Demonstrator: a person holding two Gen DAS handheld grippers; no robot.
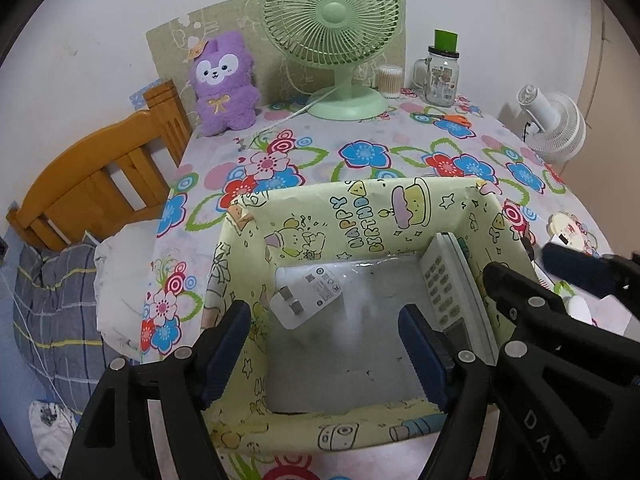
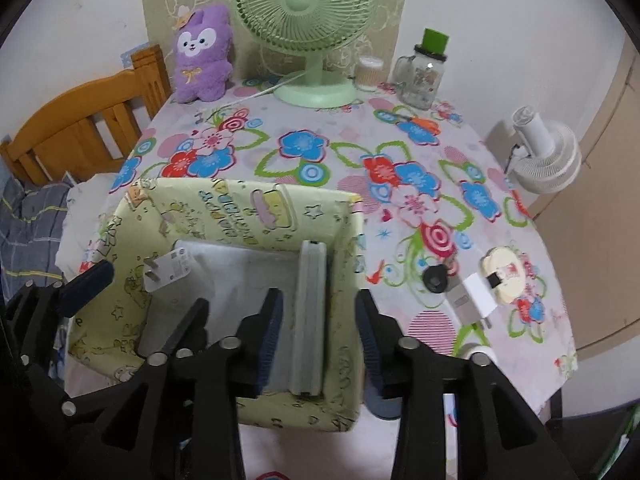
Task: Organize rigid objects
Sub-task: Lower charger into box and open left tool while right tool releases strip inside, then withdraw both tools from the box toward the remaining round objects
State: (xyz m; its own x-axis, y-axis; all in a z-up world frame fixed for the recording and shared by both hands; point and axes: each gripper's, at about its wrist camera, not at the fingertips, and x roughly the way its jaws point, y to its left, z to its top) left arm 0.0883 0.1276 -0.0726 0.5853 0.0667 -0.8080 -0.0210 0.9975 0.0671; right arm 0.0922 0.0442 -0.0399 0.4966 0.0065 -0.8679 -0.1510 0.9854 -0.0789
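Two things lie in the yellow birthday-paper box (image 1: 362, 216): a white remote control (image 1: 452, 280) on edge along its right wall, long axis running from near wall to far wall, and a white plug adapter (image 1: 308, 294) at the far left, prongs toward the near-left. Both grippers, left (image 1: 324, 344) and right (image 2: 320, 336), hang released over the box. Right of it, bare floral worktop (image 2: 320, 184) separates a white charger (image 2: 478, 294), partly blurred.
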